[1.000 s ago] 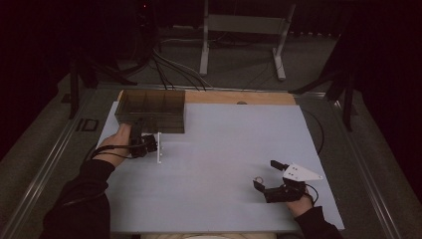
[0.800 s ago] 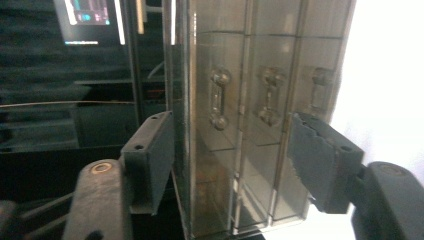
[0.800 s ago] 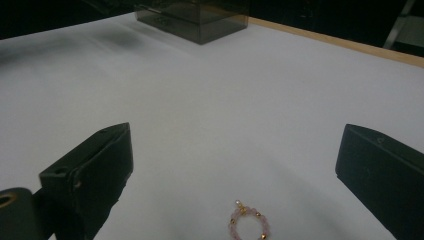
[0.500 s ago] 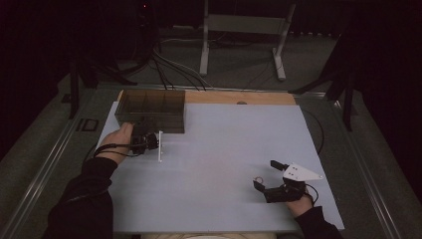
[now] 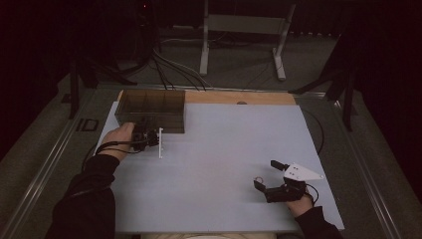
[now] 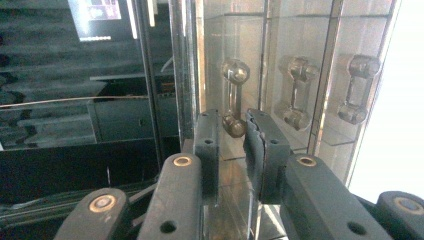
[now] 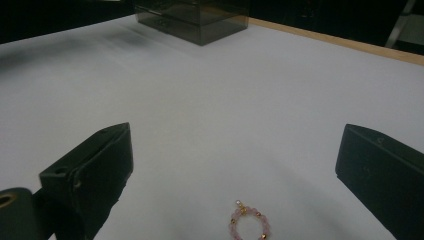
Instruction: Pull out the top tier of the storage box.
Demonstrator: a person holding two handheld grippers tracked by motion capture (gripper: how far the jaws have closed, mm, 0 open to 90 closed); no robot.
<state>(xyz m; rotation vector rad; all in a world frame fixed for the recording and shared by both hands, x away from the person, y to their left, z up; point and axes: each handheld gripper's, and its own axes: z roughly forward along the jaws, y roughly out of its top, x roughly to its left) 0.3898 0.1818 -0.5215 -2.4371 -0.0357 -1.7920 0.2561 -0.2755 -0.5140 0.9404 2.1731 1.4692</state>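
A smoked clear drawer box stands at the table's far left. My left gripper is right at its front. In the left gripper view the jaws have just been closing and stand narrow around the leftmost drawer handle, its lower knob between them with a sliver of gap. Two more handles sit to the right. My right gripper rests open near the front right. A small pink bead ring lies on the white mat between its jaws, untouched.
The white mat covers the table, with a wooden strip along the far edge. Cables and a metal stand lie on the floor beyond. The box shows far off in the right gripper view.
The left gripper has edged slightly toward the front of the box. The right hand and the bead ring have stayed where they were.
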